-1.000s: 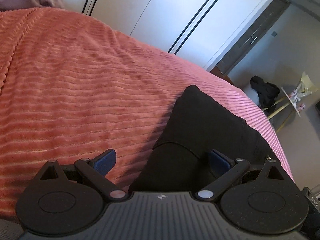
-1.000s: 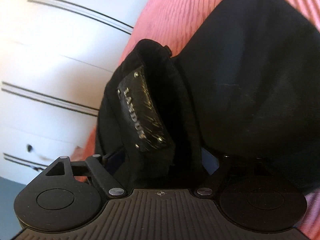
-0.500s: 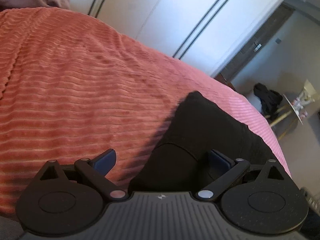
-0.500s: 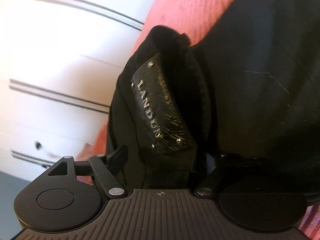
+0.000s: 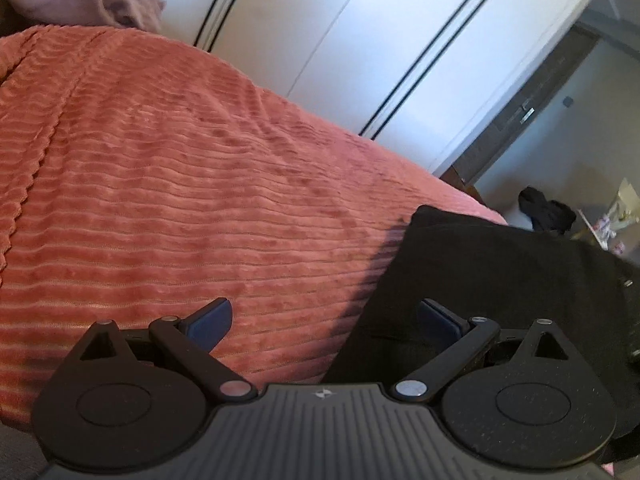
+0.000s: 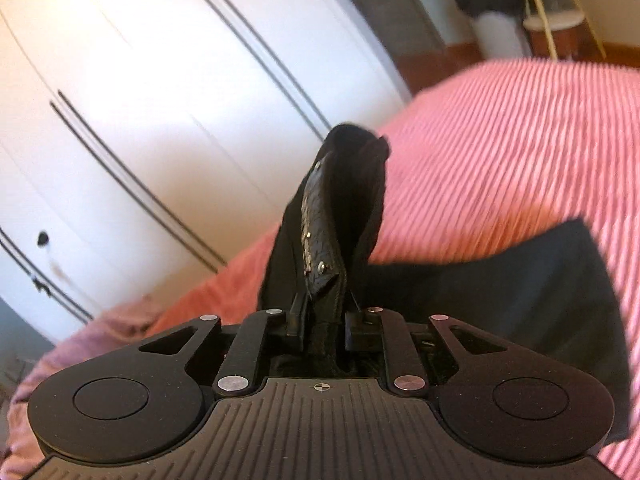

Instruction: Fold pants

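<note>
The right gripper [image 6: 322, 320] pinches the waistband of the black pants [image 6: 500, 288], lifting it above the bed [image 6: 500, 152]; the left gripper [image 5: 324, 316] gapes wide, empty, over the pants' edge.

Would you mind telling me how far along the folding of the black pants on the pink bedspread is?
Done: the black fabric pants already lie as a compact dark shape on the ribbed pink bedspread. In hand: the right hand-held gripper is shut on the waistband with its textured label, lifted off the bed. The left hand-held gripper is open beside the edge. Left: lay that end over and flatten.
</note>
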Motion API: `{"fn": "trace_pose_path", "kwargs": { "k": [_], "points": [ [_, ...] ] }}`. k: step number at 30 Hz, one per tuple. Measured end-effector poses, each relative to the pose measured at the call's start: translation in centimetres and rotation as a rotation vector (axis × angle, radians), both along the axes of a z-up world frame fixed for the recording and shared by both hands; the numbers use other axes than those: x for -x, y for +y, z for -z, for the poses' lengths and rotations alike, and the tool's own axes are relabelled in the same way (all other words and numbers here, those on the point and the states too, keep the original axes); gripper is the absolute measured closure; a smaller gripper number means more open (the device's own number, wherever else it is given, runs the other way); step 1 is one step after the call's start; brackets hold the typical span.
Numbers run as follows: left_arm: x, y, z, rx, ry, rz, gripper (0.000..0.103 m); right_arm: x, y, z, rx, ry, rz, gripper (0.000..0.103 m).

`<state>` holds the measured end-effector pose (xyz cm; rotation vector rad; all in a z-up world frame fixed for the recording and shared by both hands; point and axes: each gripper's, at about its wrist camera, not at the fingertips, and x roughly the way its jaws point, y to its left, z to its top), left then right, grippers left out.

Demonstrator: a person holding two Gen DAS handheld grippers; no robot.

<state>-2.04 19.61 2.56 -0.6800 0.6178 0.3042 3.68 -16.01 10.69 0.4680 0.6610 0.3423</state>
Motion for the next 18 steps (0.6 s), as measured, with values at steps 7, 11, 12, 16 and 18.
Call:
{"fn": "trace_pose_path", "kwargs": {
  "k": [7, 11, 12, 16, 18],
  "points": [
    [-1.0, -1.2, 0.0, -0.043, 0.026, 0.107, 0.004, 1.5, -3.0, 0.9, 0.028, 0.026, 0.092, 0.085],
    [-1.1, -1.8, -0.1, -0.065, 0.027, 0.14, 0.004, 3.4, -4.4, 1.8, 0.041, 0.034, 0.133, 0.085],
    [-1.3, -1.9, 0.0, -0.069, 0.038, 0.145, 0.004, 3.5, -4.8, 2.2, 0.052, 0.04, 0.146, 0.085],
    [-2.0, -2.6, 0.2, -0.079, 0.072, 0.204, 0.004, 2.6, -7.0, 5.3, 0.086, 0.126, 0.247, 0.074],
    [-2.3, -3.2, 0.2, -0.098, 0.086, 0.25, 0.004, 2.6, -8.0, 6.5, 0.169, 0.22, 0.397, 0.066]
  ]
}}
